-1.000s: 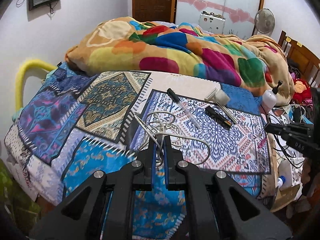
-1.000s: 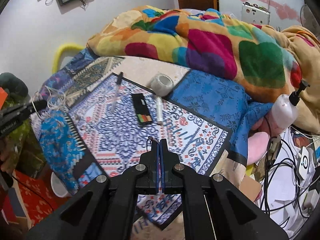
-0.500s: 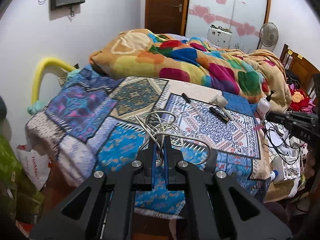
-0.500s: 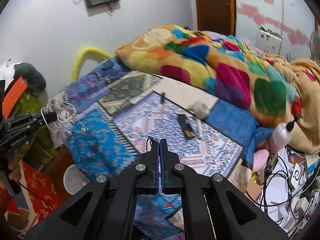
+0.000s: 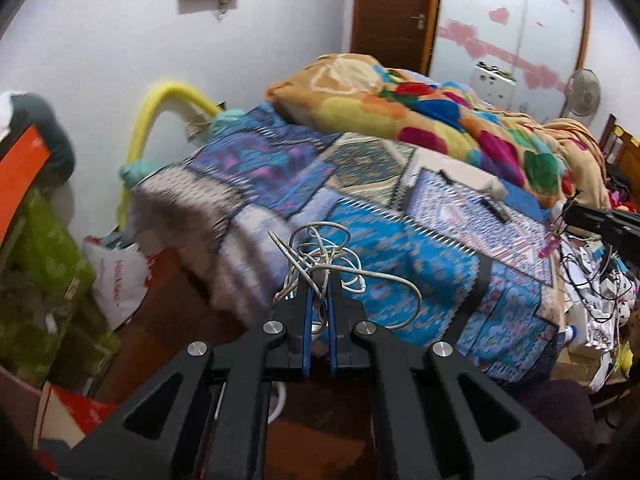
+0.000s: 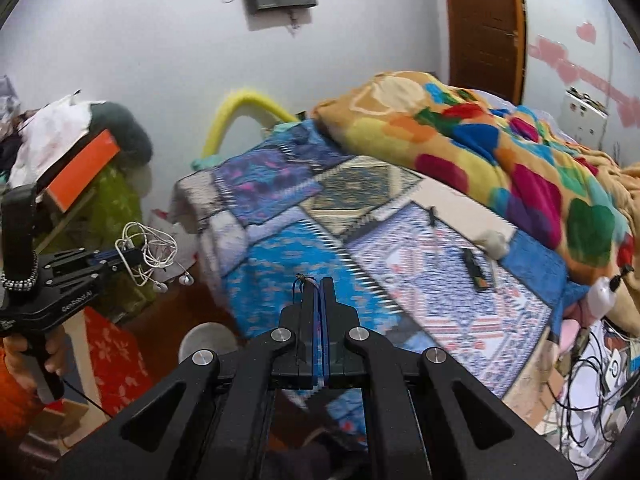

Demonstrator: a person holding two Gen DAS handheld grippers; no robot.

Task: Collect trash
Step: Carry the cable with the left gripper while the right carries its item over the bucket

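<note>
The tangle of white earphone cord (image 5: 320,264) is light, limp and springy; it will not break, but loops slide and snag, so the hold belongs where several strands cross in the knot, not on one trailing loop. That is where the left tool (image 5: 319,280) has it: the blue pads are clamped together on the bundle, with loops spilling out toward 12 and 3 o'clock and the earbuds (image 6: 173,283) hanging free below, clear of the bed (image 5: 380,248). In the right wrist view this bundle sits at 9 o'clock, carried over the floor clutter beside the bed. The right tool (image 6: 318,284) is pressed fully together on a thin dark thread-like scrap (image 6: 303,280), which pokes out at its tip. Both tools tilt downward over the bed's near corner; a hand (image 6: 24,356) grips the left handle.
</note>
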